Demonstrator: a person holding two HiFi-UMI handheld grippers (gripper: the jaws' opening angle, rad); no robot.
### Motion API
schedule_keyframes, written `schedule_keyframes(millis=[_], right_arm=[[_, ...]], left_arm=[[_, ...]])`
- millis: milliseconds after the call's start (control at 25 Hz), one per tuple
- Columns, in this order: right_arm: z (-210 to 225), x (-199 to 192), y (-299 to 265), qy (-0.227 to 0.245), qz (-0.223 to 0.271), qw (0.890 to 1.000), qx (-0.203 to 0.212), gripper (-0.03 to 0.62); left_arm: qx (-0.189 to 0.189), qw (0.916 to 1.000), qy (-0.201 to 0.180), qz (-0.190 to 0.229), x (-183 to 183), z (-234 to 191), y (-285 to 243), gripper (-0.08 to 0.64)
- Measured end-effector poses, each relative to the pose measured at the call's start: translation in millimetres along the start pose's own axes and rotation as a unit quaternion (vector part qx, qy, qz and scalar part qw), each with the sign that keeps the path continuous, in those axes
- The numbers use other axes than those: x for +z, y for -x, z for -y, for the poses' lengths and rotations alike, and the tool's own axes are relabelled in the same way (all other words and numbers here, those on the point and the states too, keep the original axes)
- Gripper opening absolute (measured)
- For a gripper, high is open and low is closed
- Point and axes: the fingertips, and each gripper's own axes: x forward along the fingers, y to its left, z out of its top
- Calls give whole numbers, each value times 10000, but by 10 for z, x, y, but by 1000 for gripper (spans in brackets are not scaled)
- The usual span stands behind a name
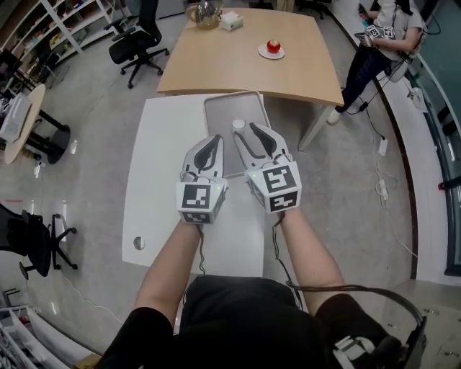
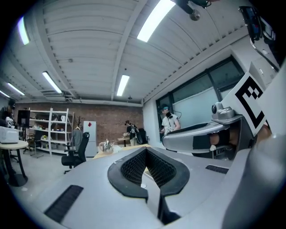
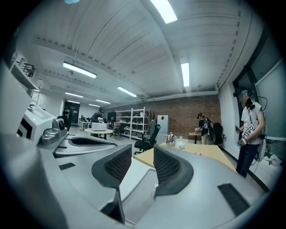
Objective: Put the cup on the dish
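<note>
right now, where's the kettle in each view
Head view: kettle at the top edge, left of centre, on the wooden table.
Left gripper view: kettle small, left of centre, a little below mid height.
Right gripper view: kettle small, just right of centre, beside a white box.
Shared landmark: the wooden table under it shows in all three views.

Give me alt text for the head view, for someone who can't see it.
The left gripper, jaws together, and the right gripper, jaws apart, are held over a white table, pointing at a small white cup in a grey rectangular tray. Beyond, a red apple sits on a white dish on a wooden table.
</note>
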Motion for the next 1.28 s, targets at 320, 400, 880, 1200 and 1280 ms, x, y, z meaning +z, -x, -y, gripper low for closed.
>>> schedule_keyframes(millis=[320, 400, 880, 1200, 1280], right_arm=[[-211, 392, 714, 43, 317, 9995, -78, 84], [-240, 450, 857, 63, 368, 9993, -79, 77], [-458, 609, 1322, -17, 591, 9982, -31, 54], [-592, 588, 1433, 4, 612, 9981, 31, 32], [-622, 571, 1447, -1, 624, 9980, 37, 26]], left_arm=[[15, 9996, 126, 264, 483, 382, 484, 0], [43, 9995, 62, 307, 529, 438, 569, 0], [-95, 9994, -34, 334, 671, 724, 1002, 0], [-215, 9992, 10, 332, 721, 868, 1094, 0], [-248, 9991, 42, 343, 732, 902, 1102, 0]])
